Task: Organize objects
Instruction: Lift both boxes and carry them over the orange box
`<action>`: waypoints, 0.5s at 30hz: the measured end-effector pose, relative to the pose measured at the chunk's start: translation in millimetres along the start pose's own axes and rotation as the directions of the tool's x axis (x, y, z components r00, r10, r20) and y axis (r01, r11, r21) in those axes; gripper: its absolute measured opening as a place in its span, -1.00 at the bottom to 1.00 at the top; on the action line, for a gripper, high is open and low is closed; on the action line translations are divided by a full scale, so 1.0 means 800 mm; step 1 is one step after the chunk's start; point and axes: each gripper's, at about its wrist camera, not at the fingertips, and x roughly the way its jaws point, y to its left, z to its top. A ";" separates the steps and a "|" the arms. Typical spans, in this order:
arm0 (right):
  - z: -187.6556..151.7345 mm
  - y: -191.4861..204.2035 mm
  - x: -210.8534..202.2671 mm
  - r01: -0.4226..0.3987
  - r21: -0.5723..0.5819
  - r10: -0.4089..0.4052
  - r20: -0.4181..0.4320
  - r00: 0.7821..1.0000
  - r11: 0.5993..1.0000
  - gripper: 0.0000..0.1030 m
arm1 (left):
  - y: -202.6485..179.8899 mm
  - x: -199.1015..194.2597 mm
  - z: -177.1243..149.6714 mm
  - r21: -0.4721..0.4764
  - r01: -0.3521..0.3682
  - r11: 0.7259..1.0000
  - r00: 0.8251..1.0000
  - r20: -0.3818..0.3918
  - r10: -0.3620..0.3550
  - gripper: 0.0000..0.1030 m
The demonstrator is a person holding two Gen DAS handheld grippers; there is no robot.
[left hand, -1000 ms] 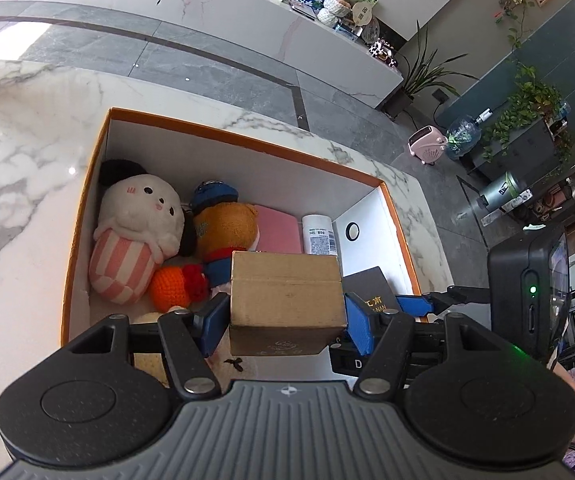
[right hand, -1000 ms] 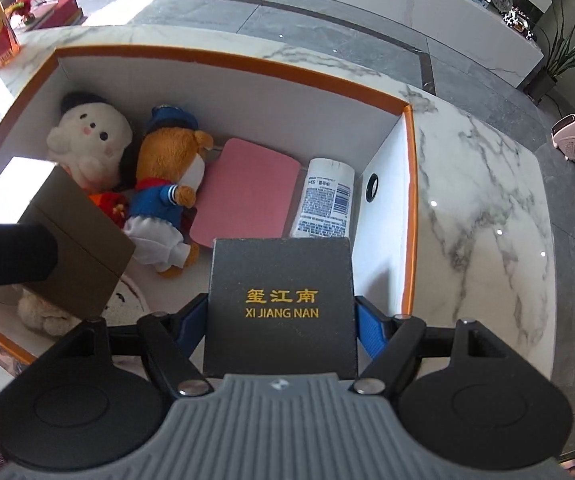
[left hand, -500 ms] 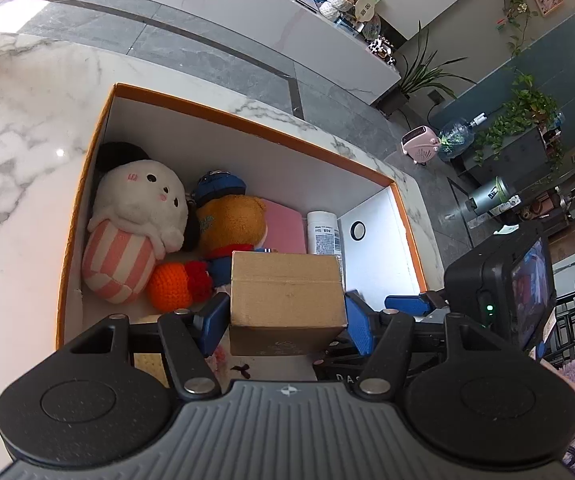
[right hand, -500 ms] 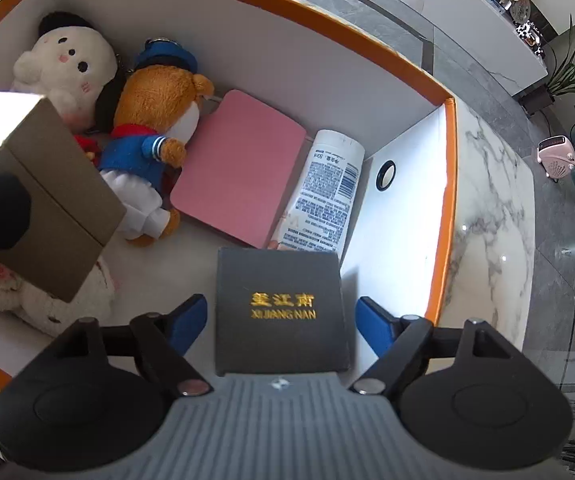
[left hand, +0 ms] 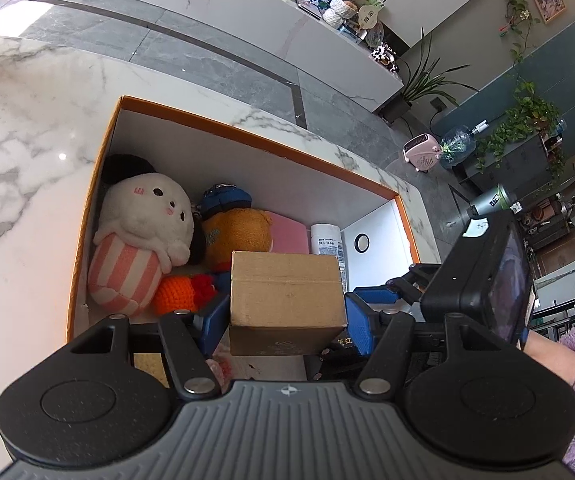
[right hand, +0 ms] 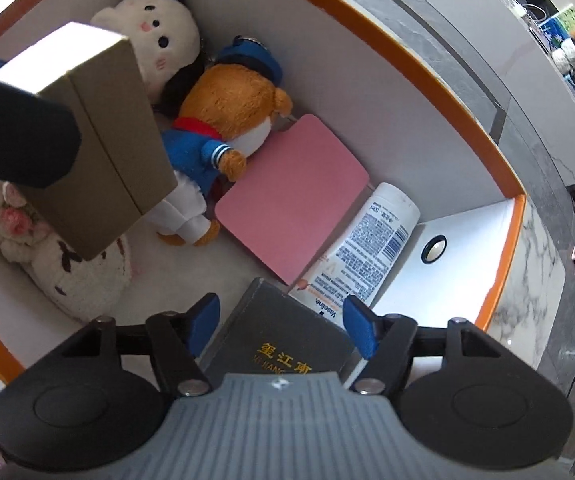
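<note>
The big white storage box with an orange rim (left hand: 247, 132) stands on the white marble desk (left hand: 27, 120) and is already well filled. In the upper left of the right wrist view lie a white plush doll with pink cheeks (right hand: 159, 36) and an orange plush bear in blue sailor clothes (right hand: 223, 120); in the middle lie a flat pink pad (right hand: 291, 196) and a white lotion tube (right hand: 371, 240).

The left claw (left hand: 285, 318) is clenched on a small brown cardboard carton (left hand: 287, 292), held above the box interior. The right claw (right hand: 281, 326) is released, its blue pads apart from the dark grey box with gold letters (right hand: 283, 344), which seems to rest at the lower centre against the tube.

I judge that the carton is what remains to be placed.
</note>
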 end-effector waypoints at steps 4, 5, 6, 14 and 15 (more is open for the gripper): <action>-0.002 -0.005 0.010 0.012 -0.039 -0.013 -0.024 1.000 0.999 0.31 | -0.002 0.004 -0.001 0.004 0.017 1.000 1.000 -0.020 -0.017 0.38; -0.003 -0.009 0.010 -0.001 -0.029 0.001 -0.019 1.000 1.000 0.30 | -0.002 0.006 -0.001 0.004 0.020 1.000 0.999 -0.025 -0.020 0.38; -0.004 -0.012 0.011 -0.016 -0.015 0.016 -0.015 1.000 1.000 0.27 | -0.004 0.008 0.001 0.004 0.021 1.000 0.999 -0.028 -0.021 0.38; -0.018 -0.020 -0.027 -0.002 0.001 0.002 0.088 0.996 1.000 0.28 | -0.022 0.032 -0.006 0.006 0.027 1.000 0.997 -0.066 -0.027 0.38; -0.023 -0.022 -0.035 0.017 -0.004 -0.017 0.103 0.995 1.000 0.29 | -0.025 0.037 -0.006 0.001 0.034 0.999 0.996 -0.081 -0.034 0.38</action>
